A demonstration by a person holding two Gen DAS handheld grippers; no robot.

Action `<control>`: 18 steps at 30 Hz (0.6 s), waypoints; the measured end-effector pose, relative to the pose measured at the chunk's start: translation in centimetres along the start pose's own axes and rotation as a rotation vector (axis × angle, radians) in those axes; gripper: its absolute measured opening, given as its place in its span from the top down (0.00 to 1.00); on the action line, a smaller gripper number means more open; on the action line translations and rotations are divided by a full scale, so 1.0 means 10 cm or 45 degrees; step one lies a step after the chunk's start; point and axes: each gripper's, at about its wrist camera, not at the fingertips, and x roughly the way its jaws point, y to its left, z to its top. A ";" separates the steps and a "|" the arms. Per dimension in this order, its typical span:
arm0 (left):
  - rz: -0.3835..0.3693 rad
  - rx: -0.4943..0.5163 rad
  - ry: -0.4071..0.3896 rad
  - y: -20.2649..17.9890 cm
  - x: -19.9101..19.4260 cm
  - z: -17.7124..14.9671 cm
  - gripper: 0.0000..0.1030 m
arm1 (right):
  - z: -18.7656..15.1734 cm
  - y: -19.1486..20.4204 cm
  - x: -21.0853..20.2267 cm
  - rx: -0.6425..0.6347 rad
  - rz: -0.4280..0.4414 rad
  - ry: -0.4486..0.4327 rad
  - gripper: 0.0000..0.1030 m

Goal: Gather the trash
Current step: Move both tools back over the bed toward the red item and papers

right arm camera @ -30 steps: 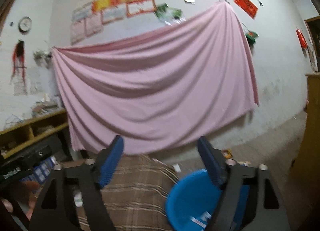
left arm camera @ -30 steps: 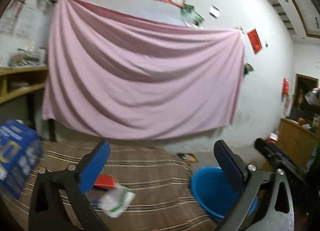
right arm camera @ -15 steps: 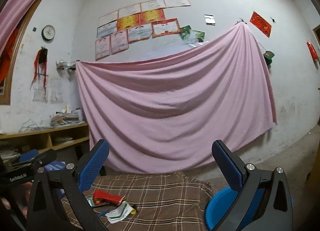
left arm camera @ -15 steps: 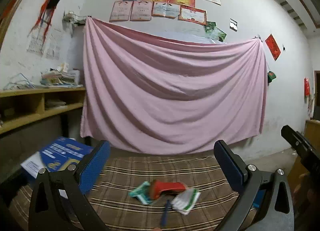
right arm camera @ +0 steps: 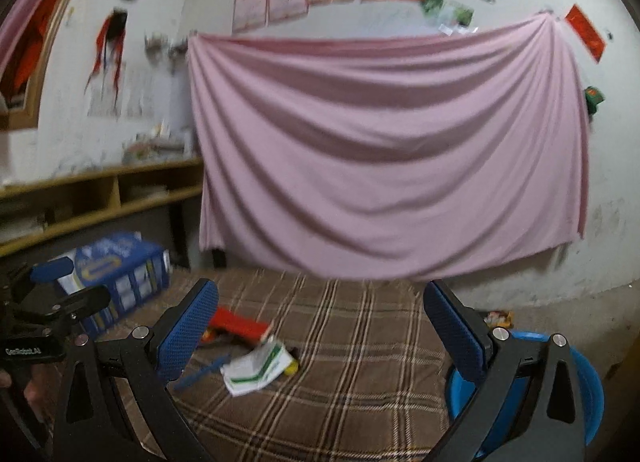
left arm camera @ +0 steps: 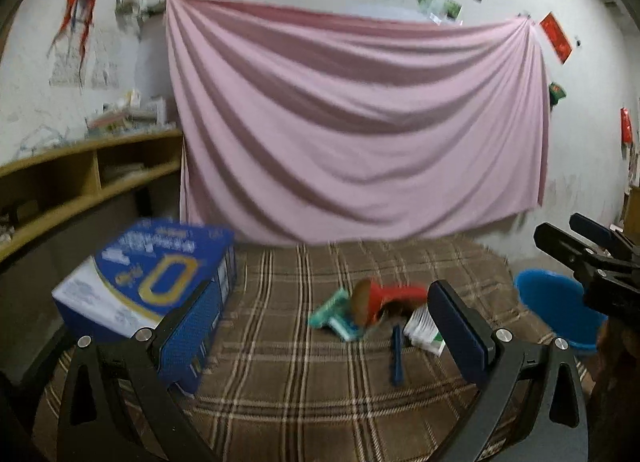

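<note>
A small heap of trash lies on the brown plaid table (left arm camera: 280, 382): a red cup (left arm camera: 386, 299) on its side, teal wrappers (left arm camera: 334, 312), a white-green packet (left arm camera: 424, 332) and a blue stick (left arm camera: 396, 356). In the right wrist view I see the red cup (right arm camera: 240, 327), the white-green packet (right arm camera: 258, 368) and the blue stick (right arm camera: 202, 372). A blue basin (left arm camera: 560, 312) stands beyond the table's right edge; it also shows in the right wrist view (right arm camera: 588, 390). My left gripper (left arm camera: 320, 334) is open, empty, short of the heap. My right gripper (right arm camera: 320, 332) is open and empty above the table.
A blue carton (left arm camera: 148, 278) stands on the table's left side, close to my left gripper's left finger. A pink sheet (left arm camera: 356, 134) hangs on the wall behind. Wooden shelves (left arm camera: 80, 182) run along the left wall. Litter (right arm camera: 498, 318) lies on the floor by the basin.
Both views have swung left and tilted down from the basin side, bringing the table, the trash heap and the carton into view. Both grippers stay open.
</note>
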 end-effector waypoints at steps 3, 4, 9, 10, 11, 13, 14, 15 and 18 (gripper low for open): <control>0.001 -0.020 0.067 0.02 0.12 -0.05 0.02 | -0.06 0.03 0.14 -0.020 0.024 0.093 0.03; 0.001 -0.027 0.091 0.03 0.16 -0.05 0.02 | -0.09 0.04 0.19 -0.023 0.034 0.128 0.04; -0.012 -0.028 0.215 0.01 0.40 -0.08 0.16 | -0.16 0.03 0.46 -0.003 0.090 0.294 0.16; -0.019 -0.017 0.253 -0.01 0.47 -0.08 0.25 | -0.17 0.03 0.54 0.000 0.104 0.339 0.20; -0.027 -0.011 0.281 -0.03 0.51 -0.09 0.30 | -0.18 0.03 0.60 0.000 0.115 0.377 0.21; -0.046 -0.003 0.350 -0.05 0.63 -0.13 0.44 | -0.21 0.04 0.75 0.001 0.151 0.468 0.29; -0.058 -0.006 0.383 -0.05 0.70 -0.15 0.47 | -0.23 0.05 0.80 0.002 0.163 0.497 0.32; -0.069 -0.014 0.406 -0.04 0.75 -0.16 0.51 | -0.26 0.06 0.88 0.002 0.174 0.544 0.35; -0.105 -0.074 0.474 0.01 0.89 -0.19 0.54 | -0.32 0.09 1.04 0.009 0.212 0.641 0.39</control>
